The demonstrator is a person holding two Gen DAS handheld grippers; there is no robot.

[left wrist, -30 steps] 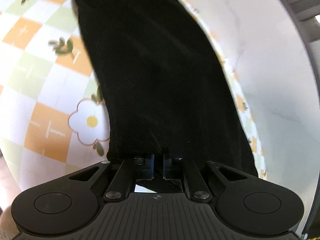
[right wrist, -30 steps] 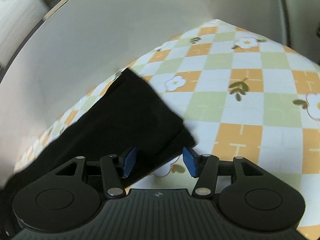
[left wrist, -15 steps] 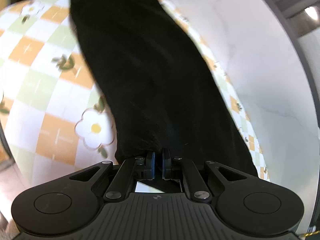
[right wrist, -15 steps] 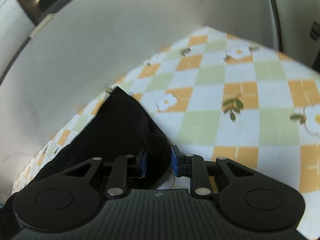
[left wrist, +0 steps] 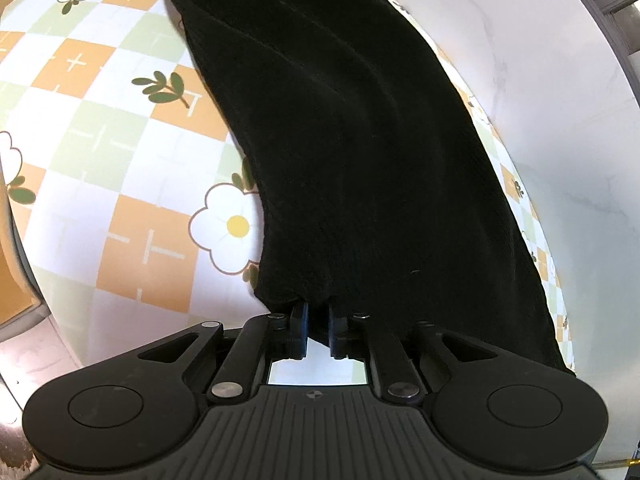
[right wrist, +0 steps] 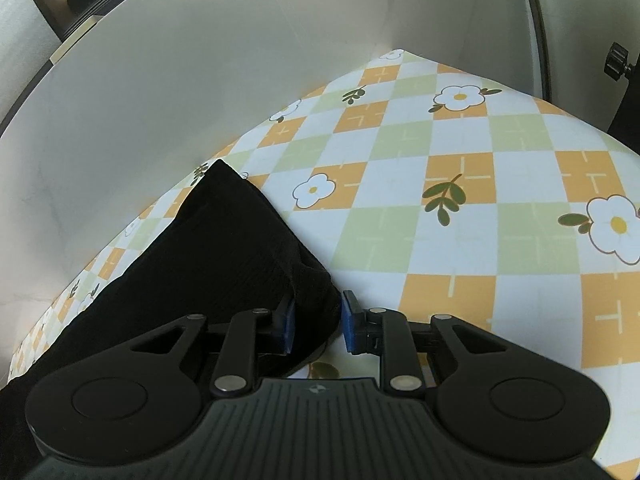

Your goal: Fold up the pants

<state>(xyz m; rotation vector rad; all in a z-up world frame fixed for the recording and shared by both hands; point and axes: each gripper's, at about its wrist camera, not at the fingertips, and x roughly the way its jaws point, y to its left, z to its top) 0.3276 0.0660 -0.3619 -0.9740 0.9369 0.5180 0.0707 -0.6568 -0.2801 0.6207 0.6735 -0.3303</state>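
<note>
Black pants (left wrist: pixel 360 140) lie stretched across a checked tablecloth (left wrist: pixel 120 160) with flowers, running away from my left gripper (left wrist: pixel 318 320). That gripper is shut on the pants' near edge, with dark fabric pinched between its pads. In the right wrist view a corner end of the pants (right wrist: pixel 224 248) lies on the tablecloth (right wrist: pixel 440 220). My right gripper (right wrist: pixel 318 320) is shut on a thick bunched fold at that corner, which fills the space between the blue pads. The rest of the pants runs off to the lower left.
A pale marbled surface (left wrist: pixel 540 100) borders the cloth on the right in the left wrist view. In the right wrist view a plain grey surface (right wrist: pixel 200 60) lies beyond the cloth's far edge, and a dark stand with a knob (right wrist: pixel 618 60) is at the far right.
My right gripper went from open around the pants' corner to shut on it. The left gripper stayed shut on the fabric while its view shifted, showing more tablecloth on the left.
</note>
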